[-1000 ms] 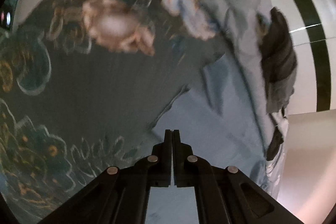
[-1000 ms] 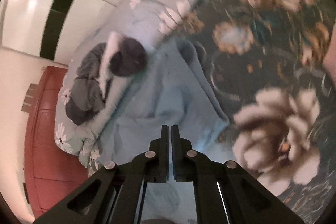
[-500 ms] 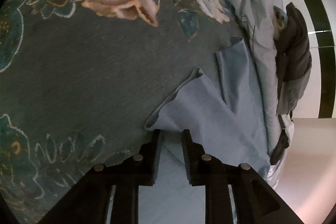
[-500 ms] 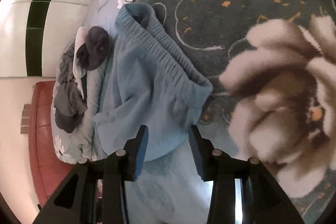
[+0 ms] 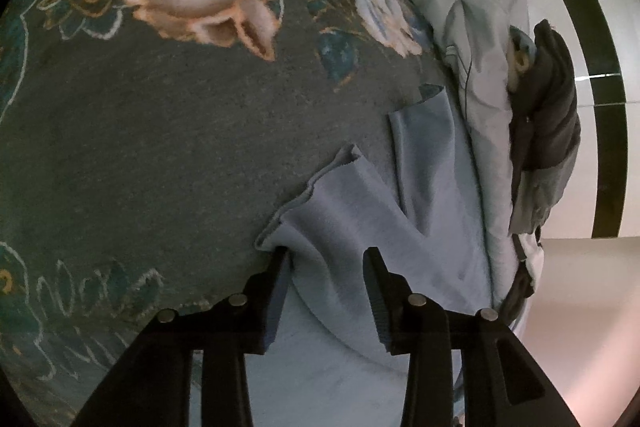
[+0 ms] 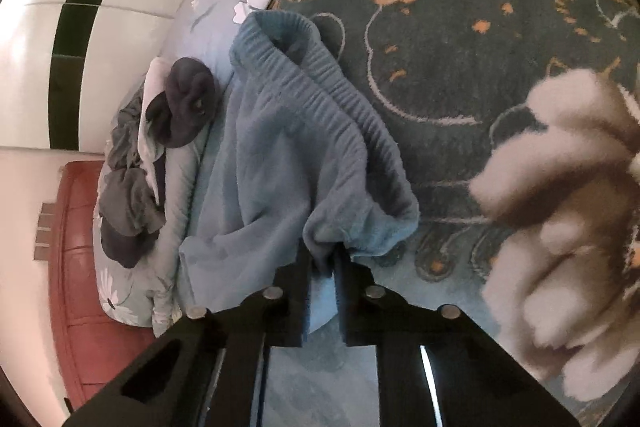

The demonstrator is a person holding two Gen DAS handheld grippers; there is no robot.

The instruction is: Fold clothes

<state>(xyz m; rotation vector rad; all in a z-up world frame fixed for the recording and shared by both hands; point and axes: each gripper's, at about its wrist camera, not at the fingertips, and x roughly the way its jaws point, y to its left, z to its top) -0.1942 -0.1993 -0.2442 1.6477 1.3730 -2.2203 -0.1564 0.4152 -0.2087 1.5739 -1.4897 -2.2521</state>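
In the left wrist view, my left gripper [image 5: 326, 255] is opening, jaws straddling a leg hem of the light blue shorts [image 5: 400, 227], pads not pressing. The shorts lie on the dark floral blanket [image 5: 160, 147], both legs spread apart, so no fold shows here.

In the right wrist view, my right gripper [image 6: 320, 259] is closing, nearly shut, and pinches the bunched elastic waistband [image 6: 340, 107]. A dark clothes pile [image 6: 160, 147] waits on the pale quilt [image 6: 224, 7]. I judge folding has barely begun.
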